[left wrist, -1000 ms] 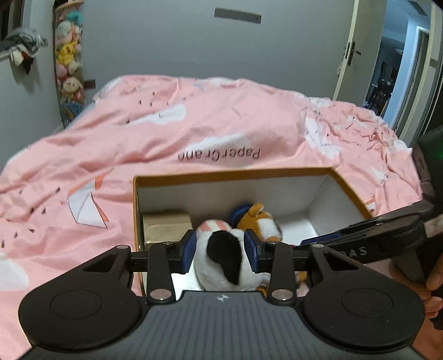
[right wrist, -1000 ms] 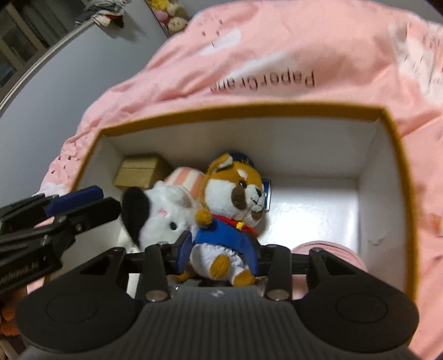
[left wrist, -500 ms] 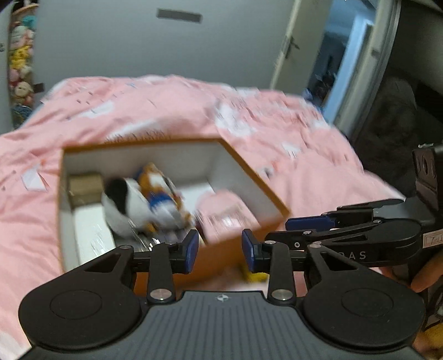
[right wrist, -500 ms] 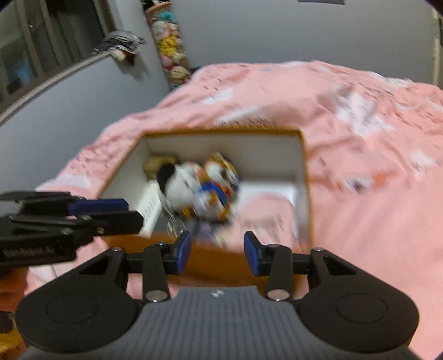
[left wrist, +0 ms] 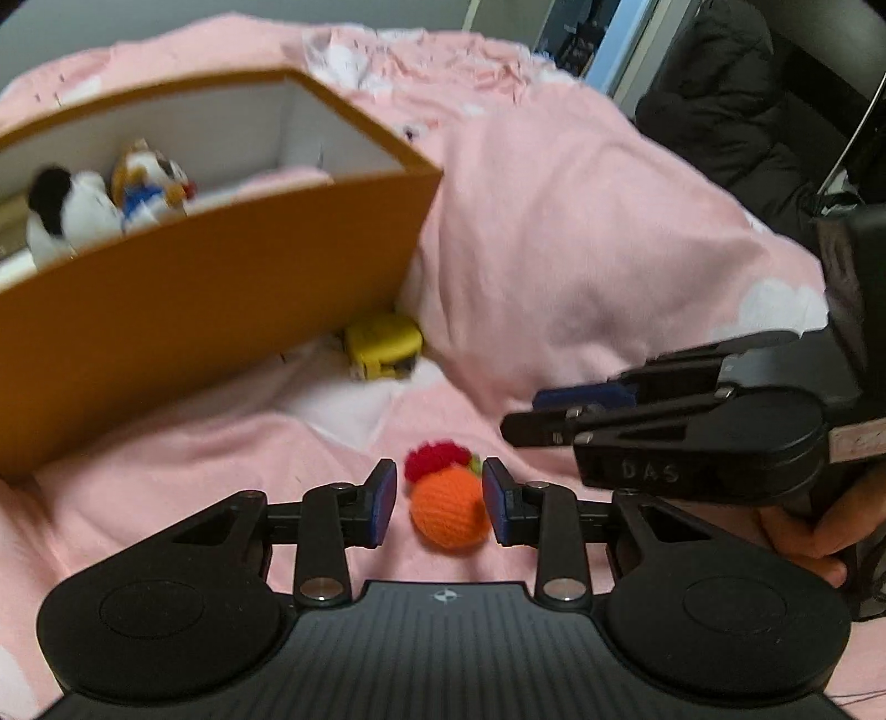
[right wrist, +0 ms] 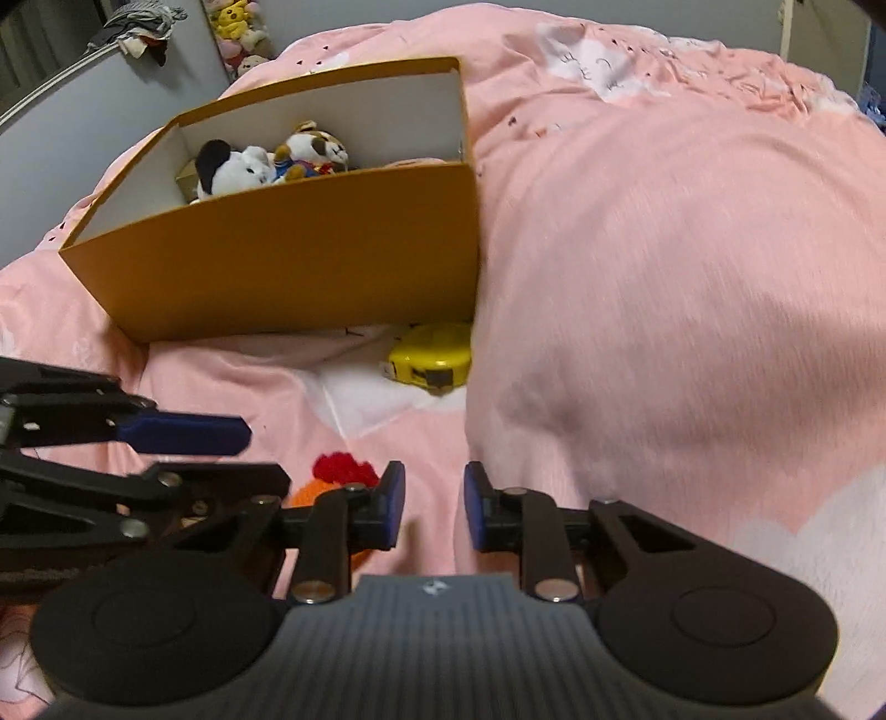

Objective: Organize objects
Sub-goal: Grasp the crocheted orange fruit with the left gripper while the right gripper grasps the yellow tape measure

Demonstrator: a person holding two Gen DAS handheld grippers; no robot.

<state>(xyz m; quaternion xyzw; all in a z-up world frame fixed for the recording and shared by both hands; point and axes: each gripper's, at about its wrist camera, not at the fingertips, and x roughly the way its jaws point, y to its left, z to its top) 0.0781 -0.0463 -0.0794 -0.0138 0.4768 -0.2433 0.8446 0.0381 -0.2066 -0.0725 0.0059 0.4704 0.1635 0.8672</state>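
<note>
An orange knitted toy with a red tuft (left wrist: 447, 508) lies on the pink bedspread between the open fingers of my left gripper (left wrist: 438, 501). It shows partly hidden in the right wrist view (right wrist: 338, 476). My right gripper (right wrist: 433, 512) is open and empty, just right of the toy. A yellow tape measure (left wrist: 383, 344) (right wrist: 431, 359) lies by the corner of the orange box (left wrist: 194, 310) (right wrist: 299, 260). The box holds a white plush (right wrist: 232, 169) and an orange-and-white plush (right wrist: 313, 149).
A raised fold of the pink duvet (right wrist: 664, 288) rises to the right of the box and tape measure. A dark coat (left wrist: 714, 111) hangs at the far right. Plush toys hang by the wall (right wrist: 241, 33).
Both grippers have let go of the plush toys, left them in the box and pulled back and down to the bedspread in front of it. My left gripper now brackets the orange knitted toy.
</note>
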